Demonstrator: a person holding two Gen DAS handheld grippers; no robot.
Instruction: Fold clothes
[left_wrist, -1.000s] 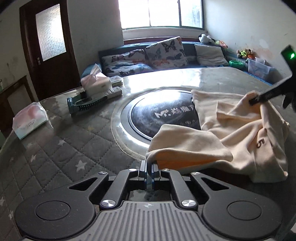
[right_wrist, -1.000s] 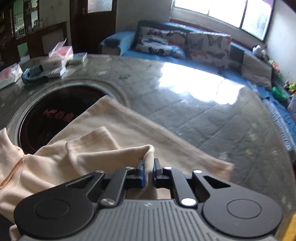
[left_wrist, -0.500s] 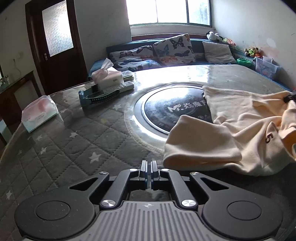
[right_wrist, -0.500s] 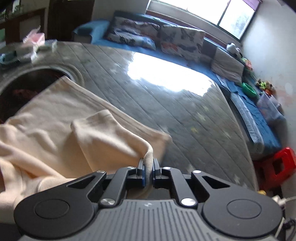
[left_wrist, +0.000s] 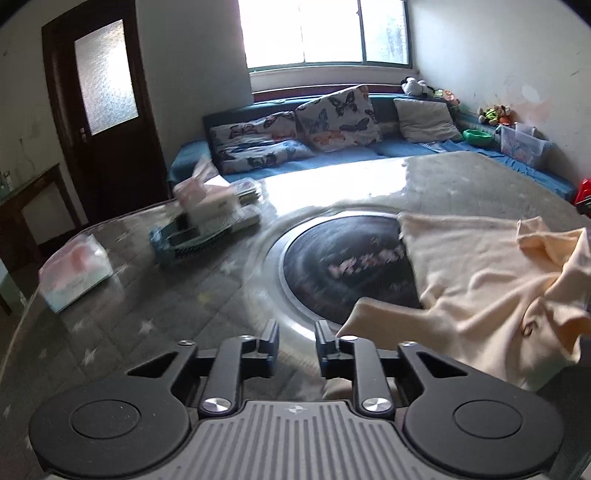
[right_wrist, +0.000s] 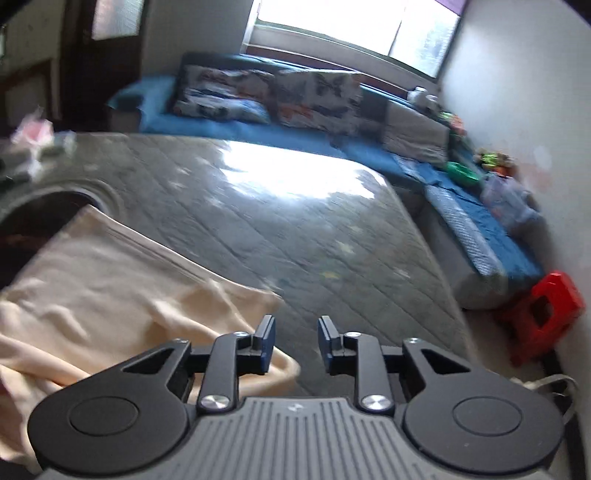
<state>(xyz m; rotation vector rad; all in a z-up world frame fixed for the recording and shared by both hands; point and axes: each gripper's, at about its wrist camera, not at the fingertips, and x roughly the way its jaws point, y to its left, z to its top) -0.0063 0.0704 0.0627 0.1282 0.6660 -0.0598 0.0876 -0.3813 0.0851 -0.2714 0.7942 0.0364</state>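
The cream garment (left_wrist: 491, 280) is lying rumpled on the quilted worktop (left_wrist: 155, 302), on the right side in the left wrist view, with one edge draping over the dark round inset (left_wrist: 343, 266) at the worktop's middle. A folded corner of it is reaching toward the left gripper (left_wrist: 295, 345), ending just beside the right-hand finger, and a small dark mark is showing on the cloth near its lower right. In the right wrist view the same garment (right_wrist: 110, 288) is spreading across the lower left, its near fold passing under the left-hand finger of the right gripper (right_wrist: 296, 341).

The left gripper's jaws are opening, with only bare worktop showing in the gap. The right gripper's jaws are opening too, and nothing is sitting between them; the cloth is lying off to one side.

Farther out, a tissue box (left_wrist: 207, 199) is standing on a teal tray (left_wrist: 184, 243), and a soft tissue pack (left_wrist: 75, 267) is resting near the worktop's left edge. Beyond the worktop, butterfly cushions (left_wrist: 295, 133) are leaning along a blue sofa (left_wrist: 406, 149) under the window (left_wrist: 325, 31). A red stool (right_wrist: 543, 314) is standing on the floor.
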